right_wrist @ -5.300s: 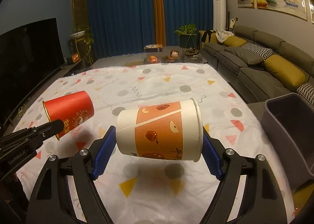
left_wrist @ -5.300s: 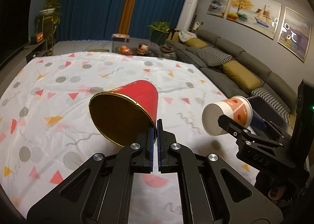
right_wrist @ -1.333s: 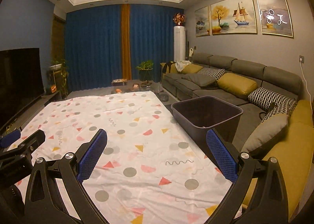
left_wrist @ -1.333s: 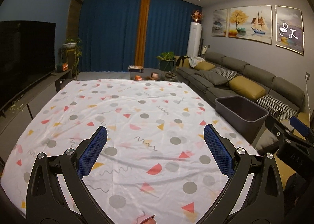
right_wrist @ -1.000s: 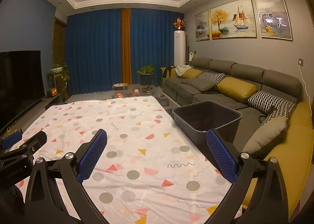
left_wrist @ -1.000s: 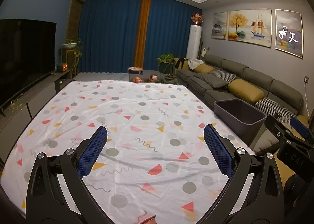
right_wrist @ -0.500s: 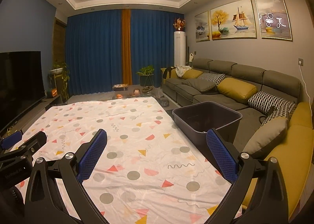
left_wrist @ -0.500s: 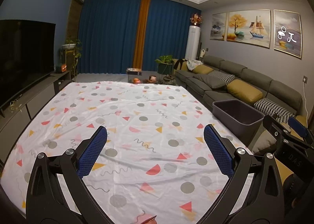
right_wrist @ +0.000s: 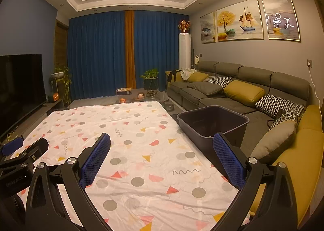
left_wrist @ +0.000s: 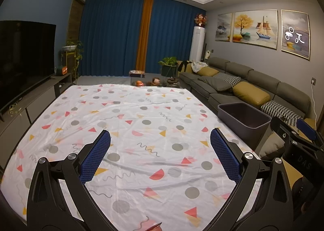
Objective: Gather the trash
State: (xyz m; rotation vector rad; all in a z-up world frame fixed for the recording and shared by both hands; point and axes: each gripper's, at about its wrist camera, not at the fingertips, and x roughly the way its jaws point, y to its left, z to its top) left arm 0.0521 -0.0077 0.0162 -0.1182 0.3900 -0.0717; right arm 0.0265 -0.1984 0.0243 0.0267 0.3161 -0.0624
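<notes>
- Left wrist view: left gripper fingers spread wide, empty, above the table.
- Right gripper likewise apart, empty.
- Risk: a small red scrap below, partly hidden, may be overlooked before the bin.

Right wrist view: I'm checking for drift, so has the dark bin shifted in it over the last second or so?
No. The bin sits between the patterned sheet's right edge and the sofa, as before.

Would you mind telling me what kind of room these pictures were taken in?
Most likely a home living room. A long grey sofa with cushions runs along one wall, a large television stands opposite, and blue curtains cover the far end. A patterned sheet covers the middle.
</notes>
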